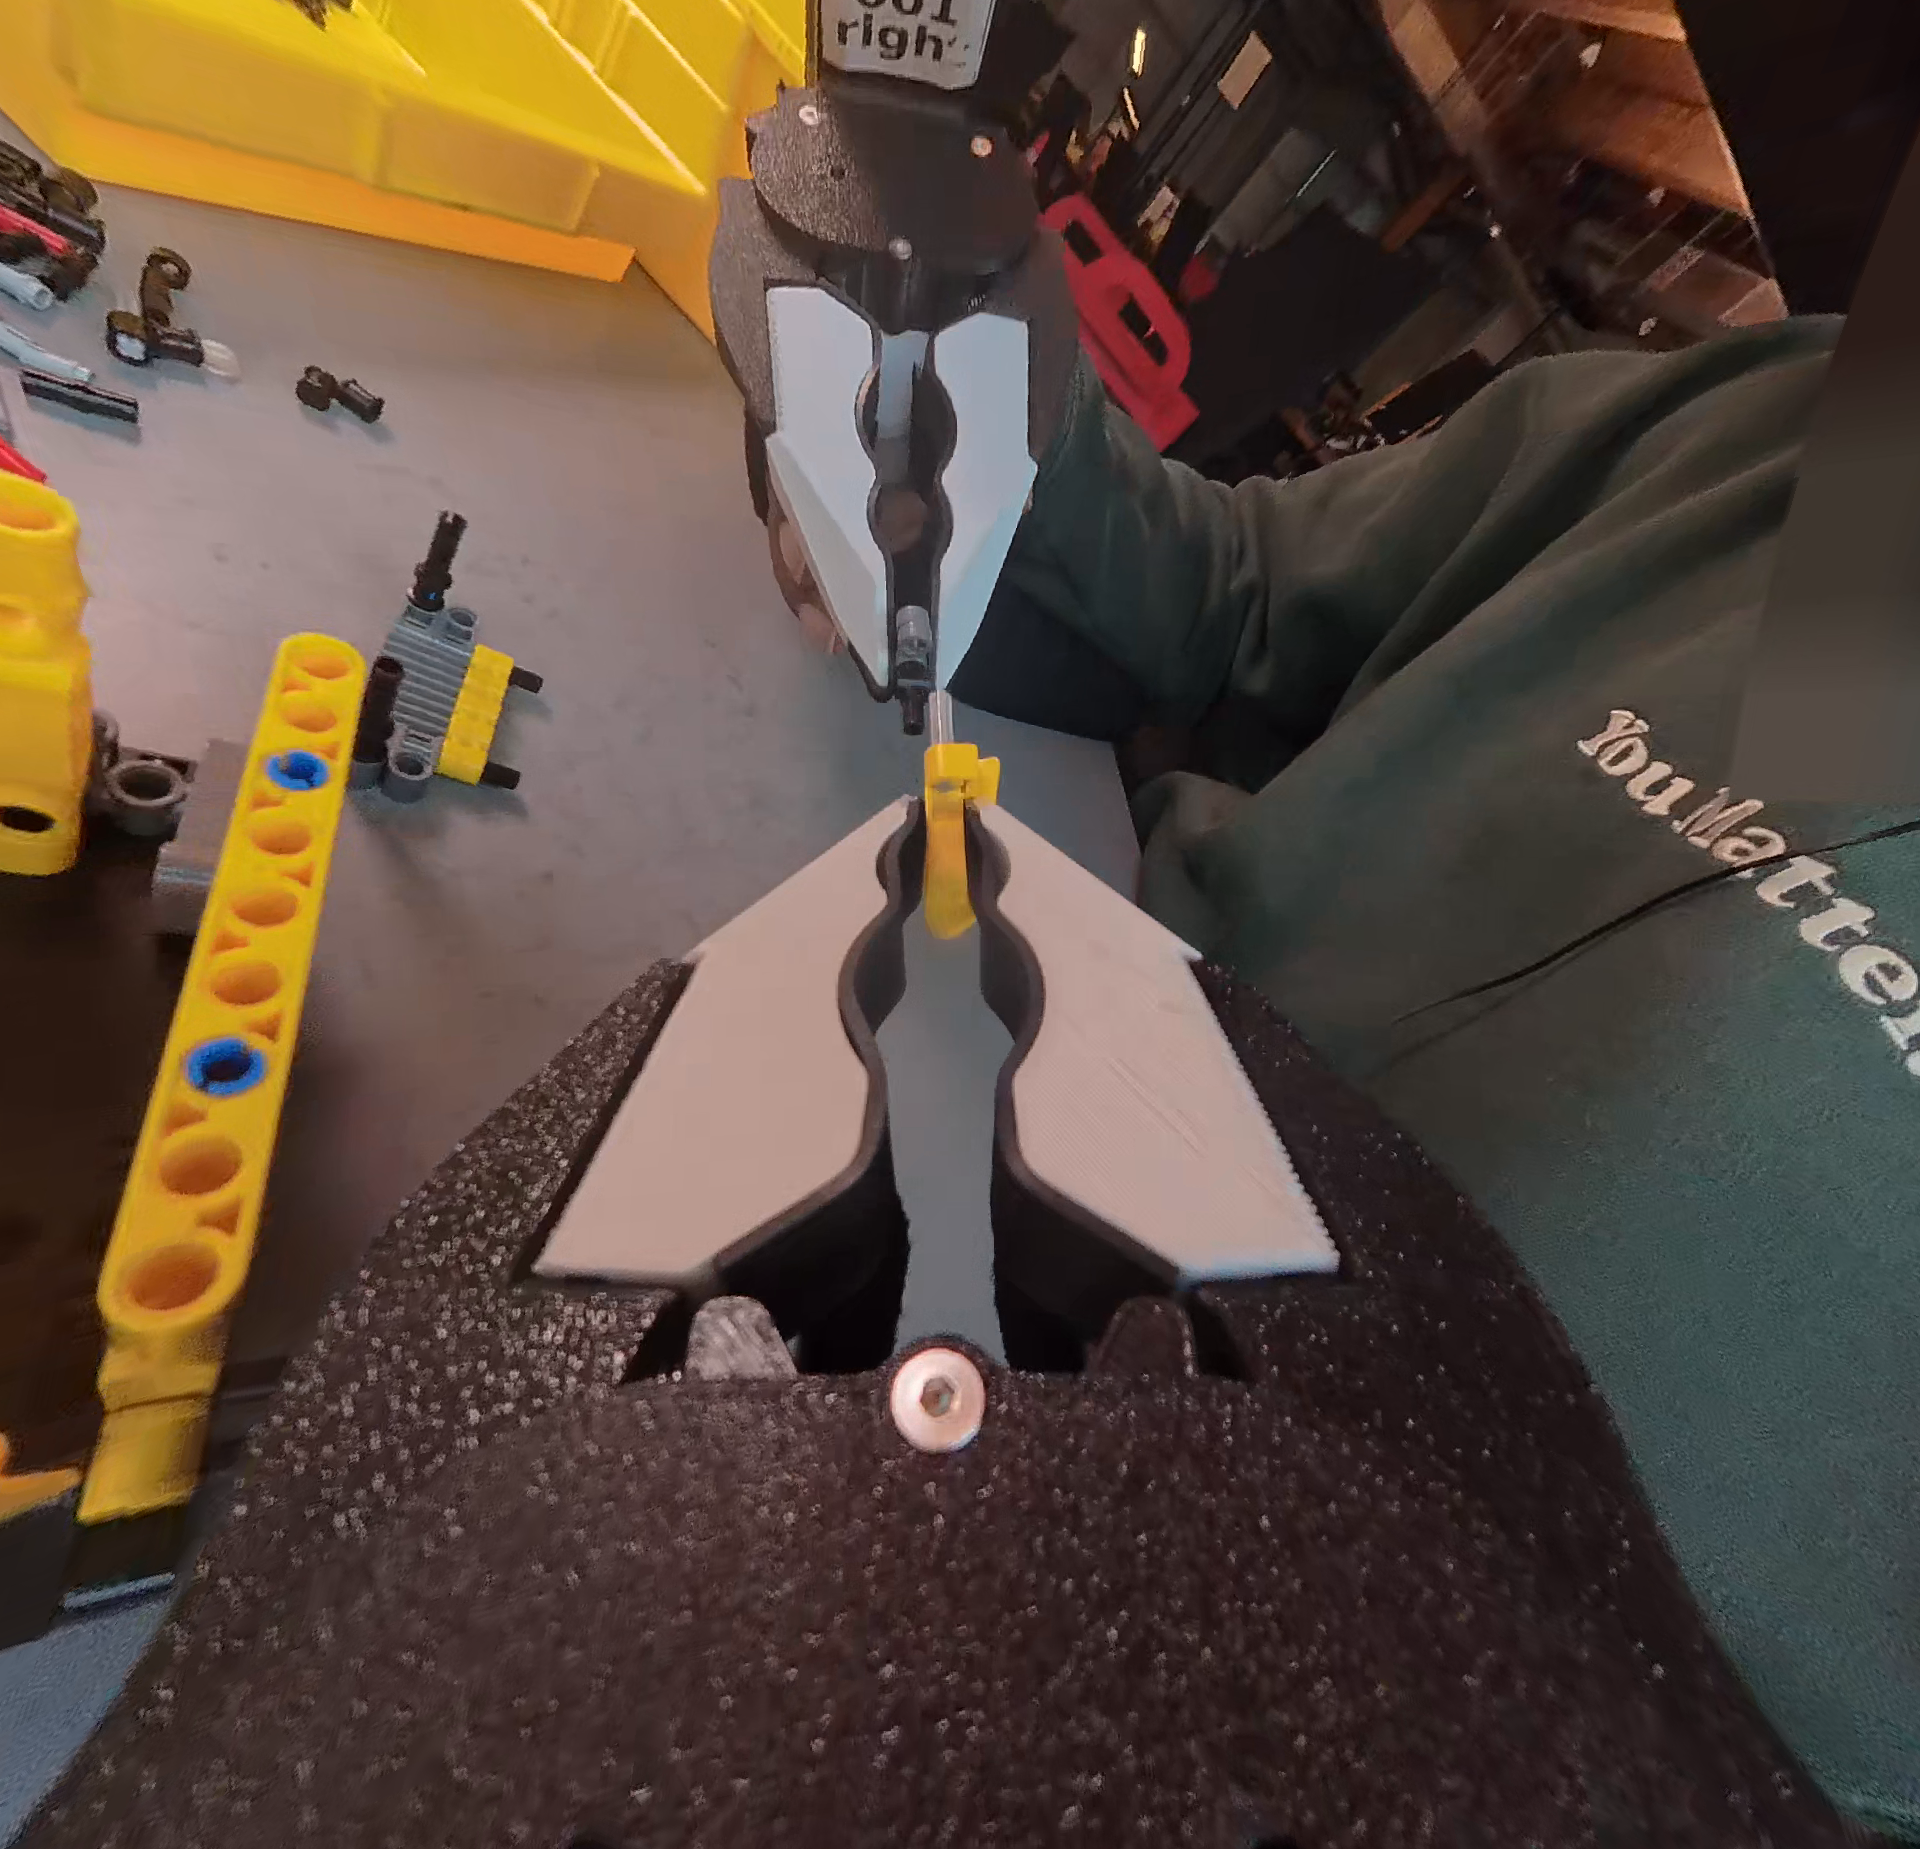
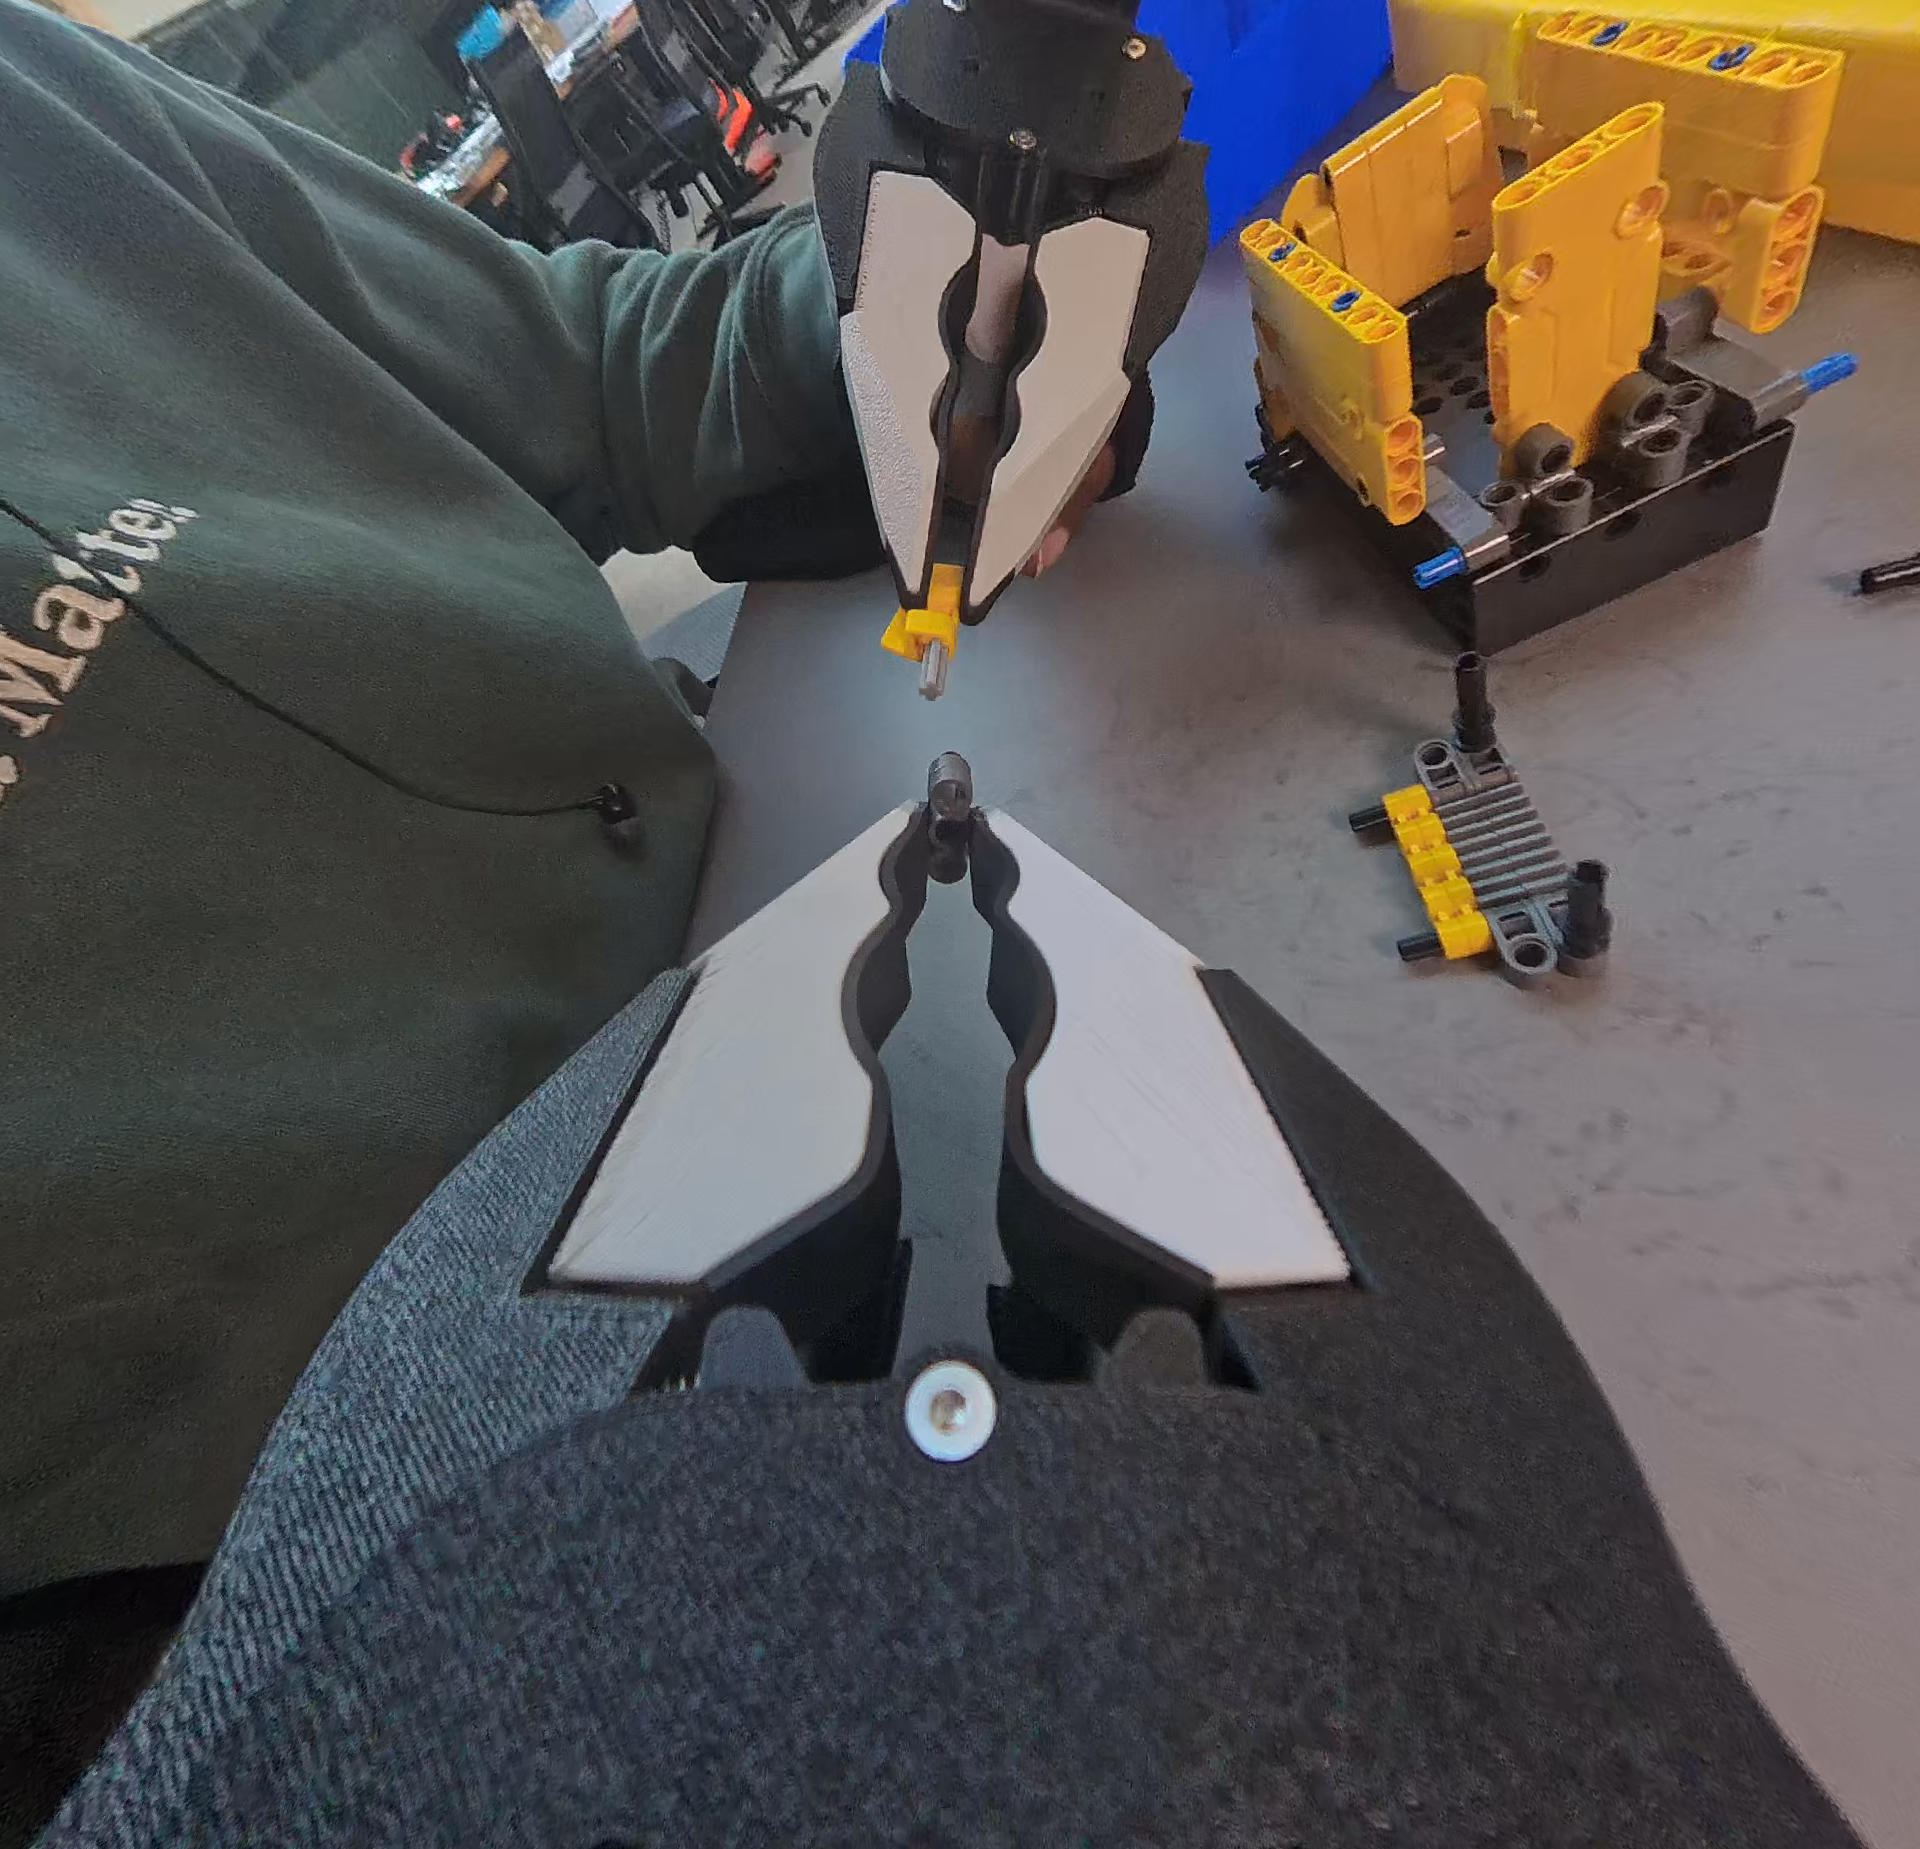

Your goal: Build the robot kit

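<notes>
Yellow piece (image 1: pixel 951 843): pinched by left gripper (image 1: pixel 943 812), grey axle poking out
Pin (image 2: pixel 948 812): clamped in right gripper (image 2: pixel 948 828), frame centre, tip-to-tip, not touching

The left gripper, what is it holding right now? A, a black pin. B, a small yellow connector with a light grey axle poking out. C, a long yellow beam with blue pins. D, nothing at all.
B: the left gripper is shut on the small yellow connector, whose light grey axle points at the right gripper, which holds the dark pin piece.
</notes>
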The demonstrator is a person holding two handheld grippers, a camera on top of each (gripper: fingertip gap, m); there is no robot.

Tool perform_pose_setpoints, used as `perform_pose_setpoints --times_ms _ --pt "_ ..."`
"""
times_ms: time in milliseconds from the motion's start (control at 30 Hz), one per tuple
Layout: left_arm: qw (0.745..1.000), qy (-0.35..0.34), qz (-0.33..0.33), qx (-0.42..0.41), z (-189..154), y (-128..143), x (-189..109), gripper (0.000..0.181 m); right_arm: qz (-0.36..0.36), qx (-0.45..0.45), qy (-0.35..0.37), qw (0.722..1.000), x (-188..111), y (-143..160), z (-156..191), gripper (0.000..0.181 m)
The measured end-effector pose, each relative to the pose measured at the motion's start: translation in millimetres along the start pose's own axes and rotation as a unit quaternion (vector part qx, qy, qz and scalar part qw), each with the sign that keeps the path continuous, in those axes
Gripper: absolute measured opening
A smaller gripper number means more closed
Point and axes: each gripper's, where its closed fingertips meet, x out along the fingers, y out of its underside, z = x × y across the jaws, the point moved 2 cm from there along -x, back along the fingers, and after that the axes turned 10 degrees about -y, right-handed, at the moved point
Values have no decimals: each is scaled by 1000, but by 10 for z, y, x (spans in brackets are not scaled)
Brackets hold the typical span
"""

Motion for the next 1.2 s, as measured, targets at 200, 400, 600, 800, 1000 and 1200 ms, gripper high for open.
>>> perform_pose_setpoints --times_ms 200,400,600,800,1000,1200 --pt "999 19 -12 -50 -16 -19 52 5 0 -8 -13 1000 106 2 4 6" --pt "996 26 -5 -90 35 22 91 5 2 -14 -9 1000 136 20 -19 6" --pt "995 23 -9 -94 44 14 79 5 -26 6 -18 999 103 -21 -56 6" --pt "996 12 -6 -94 56 34 86 5 -33 17 -35 999 122 -12 -52 6" --pt "995 2 -1 -97 54 71 84 5 -28 21 -48 998 155 20 -50 6" --pt "995 -6 -2 -100 60 84 71 5 -28 25 -51 998 185 19 -56 6"
